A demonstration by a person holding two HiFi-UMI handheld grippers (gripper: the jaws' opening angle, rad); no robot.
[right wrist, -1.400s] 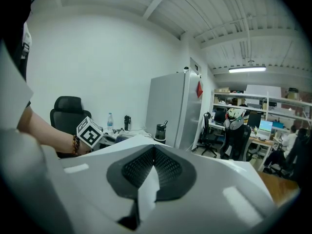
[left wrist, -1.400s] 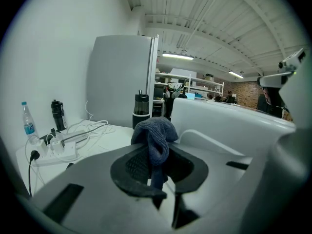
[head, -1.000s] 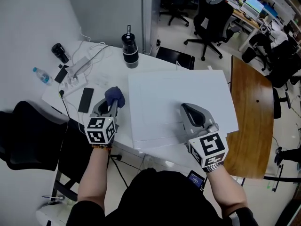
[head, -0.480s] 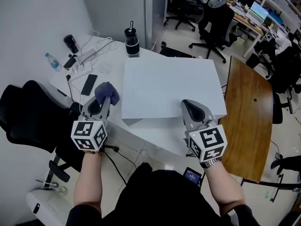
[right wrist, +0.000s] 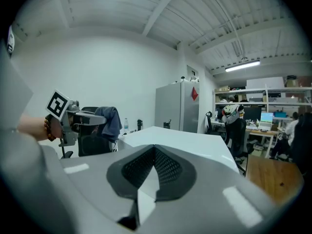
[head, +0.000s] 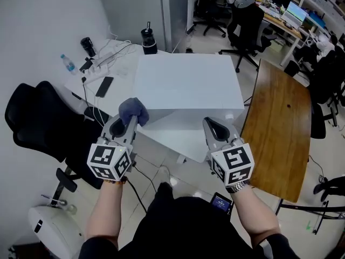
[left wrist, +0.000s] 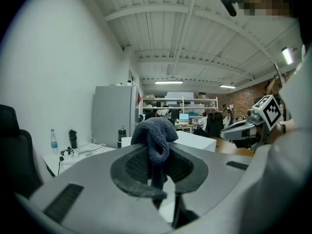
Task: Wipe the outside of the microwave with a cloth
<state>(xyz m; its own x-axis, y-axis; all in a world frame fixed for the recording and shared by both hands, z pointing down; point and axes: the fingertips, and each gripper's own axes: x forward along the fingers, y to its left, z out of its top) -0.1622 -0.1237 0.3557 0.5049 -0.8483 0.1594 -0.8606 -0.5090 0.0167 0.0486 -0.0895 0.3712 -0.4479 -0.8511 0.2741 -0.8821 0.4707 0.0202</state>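
The microwave [head: 186, 82] is a plain white box seen from above, standing on a white table [head: 116, 69]. My left gripper [head: 131, 122] is shut on a blue-grey cloth [head: 133, 111], which bunches over its fingertips near the box's front left corner. In the left gripper view the cloth [left wrist: 155, 133] hangs between the pads, with the box [left wrist: 195, 139] beyond it. My right gripper [head: 211, 124] is shut and holds nothing, just off the box's front edge. The right gripper view shows the box top [right wrist: 180, 135] ahead and the cloth [right wrist: 109, 121] at the left.
A brown wooden table [head: 275, 128] stands right of the box. A black chair [head: 32, 125] is at the left. On the white table lie a phone [head: 104, 86], a water bottle [head: 67, 63], cables and a black flask [head: 146, 36]. Office chairs and desks stand beyond.
Both grippers have drawn back from over the box to just off its front edge, above the floor. The cloth has stayed in the left jaws.
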